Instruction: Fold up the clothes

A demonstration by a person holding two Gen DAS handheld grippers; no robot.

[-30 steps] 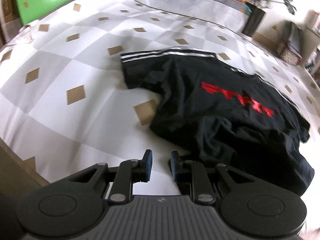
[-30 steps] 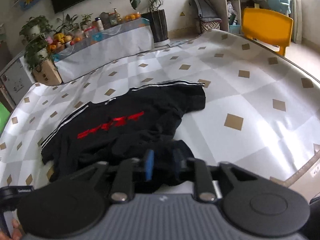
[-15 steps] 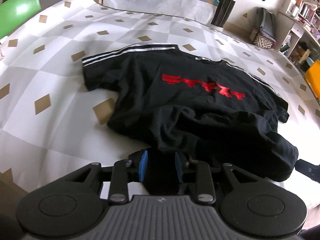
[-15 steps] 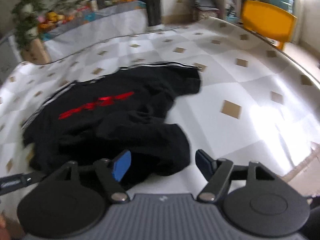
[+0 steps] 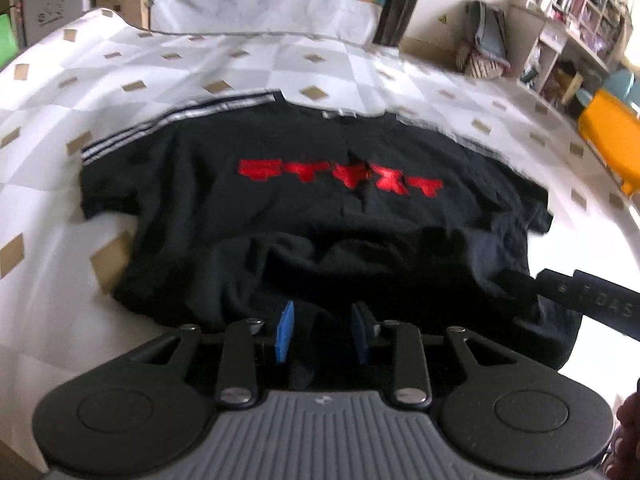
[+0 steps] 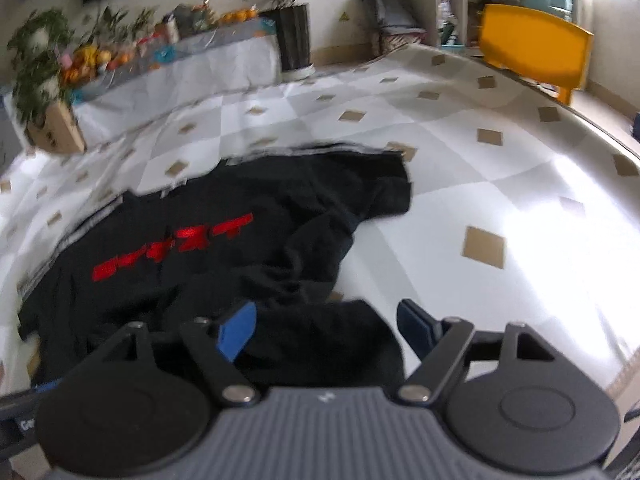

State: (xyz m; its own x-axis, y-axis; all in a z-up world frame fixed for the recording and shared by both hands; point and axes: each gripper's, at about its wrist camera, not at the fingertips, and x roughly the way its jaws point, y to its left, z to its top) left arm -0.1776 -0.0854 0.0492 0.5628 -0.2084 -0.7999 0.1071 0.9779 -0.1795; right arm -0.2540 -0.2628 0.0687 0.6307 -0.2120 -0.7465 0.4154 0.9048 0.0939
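A black T-shirt (image 5: 304, 208) lies rumpled on the checked surface (image 5: 248, 76); both grippers, left (image 5: 322, 334) and right (image 6: 326, 330), jaws just parted around its near hem, should pinch corners evenly.

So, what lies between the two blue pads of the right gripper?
Right wrist view: a bunched hem fold of the black T-shirt lies between the open right gripper pads, untouched.

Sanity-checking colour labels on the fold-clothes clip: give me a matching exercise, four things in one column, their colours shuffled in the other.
Things:
1. T-shirt
2. lettering on the shirt
3. chair
4. sleeve stripes

Colours:
A. yellow
B. black
C. white
D. red

Pairs: 1-B, 2-D, 3-A, 4-C
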